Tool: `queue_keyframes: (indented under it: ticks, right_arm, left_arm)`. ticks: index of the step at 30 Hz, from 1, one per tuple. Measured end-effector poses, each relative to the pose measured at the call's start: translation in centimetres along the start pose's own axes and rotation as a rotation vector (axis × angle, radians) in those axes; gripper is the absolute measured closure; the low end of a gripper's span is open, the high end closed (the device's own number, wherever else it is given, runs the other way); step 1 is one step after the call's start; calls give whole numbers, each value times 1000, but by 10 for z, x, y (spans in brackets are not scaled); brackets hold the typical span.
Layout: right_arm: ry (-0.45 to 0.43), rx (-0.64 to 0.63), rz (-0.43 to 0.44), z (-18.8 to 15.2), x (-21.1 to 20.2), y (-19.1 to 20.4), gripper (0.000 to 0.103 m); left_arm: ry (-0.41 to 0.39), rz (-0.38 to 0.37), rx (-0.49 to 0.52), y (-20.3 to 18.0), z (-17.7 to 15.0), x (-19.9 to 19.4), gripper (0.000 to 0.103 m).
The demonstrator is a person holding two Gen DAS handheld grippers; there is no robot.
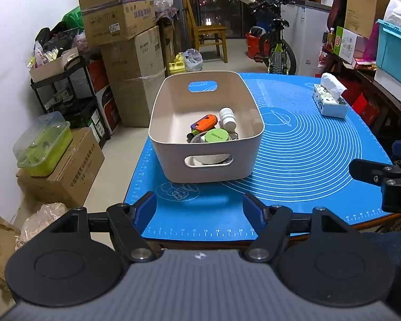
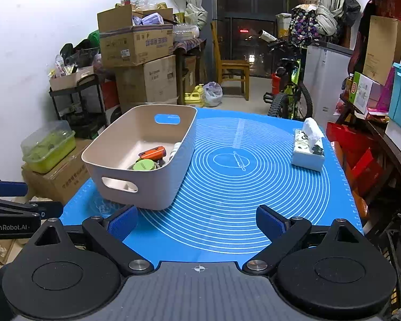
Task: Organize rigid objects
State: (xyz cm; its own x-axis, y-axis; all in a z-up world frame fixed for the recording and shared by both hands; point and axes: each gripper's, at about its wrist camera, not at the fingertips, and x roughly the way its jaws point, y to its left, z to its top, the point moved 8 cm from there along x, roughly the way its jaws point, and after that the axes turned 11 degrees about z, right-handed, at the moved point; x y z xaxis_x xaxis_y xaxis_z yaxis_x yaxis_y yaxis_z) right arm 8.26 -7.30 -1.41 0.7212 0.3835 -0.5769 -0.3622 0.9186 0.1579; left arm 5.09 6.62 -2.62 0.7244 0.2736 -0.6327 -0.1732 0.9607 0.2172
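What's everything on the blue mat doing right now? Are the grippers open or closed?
Left gripper: open, holding nothing.
Right gripper: open, holding nothing.
Beige bin: upright on the mat, small items piled inside.
White bottle: lying on its side in the bin.
Tissue box: upright, a tissue sticking out.

Black left tongs with blue pads, silver screws, grey ribbed body, right tongs alike

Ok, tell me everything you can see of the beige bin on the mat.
The beige bin is a rounded rectangular tub, plastic by its look, with a slot handle cut into each short end. It stands upright and lidless on the blue mat, near the left edge. Small items lie bunched at its near end, among them a green lid. Neither gripper touches it.
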Motion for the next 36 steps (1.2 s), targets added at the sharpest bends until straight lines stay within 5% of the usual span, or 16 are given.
queue_keyframes:
  ticks: [36]
  right_arm:
    - [-12,-1,10,-18,0,6,7]
  left_arm:
    - [12,6,2,-6,-25,10,31]
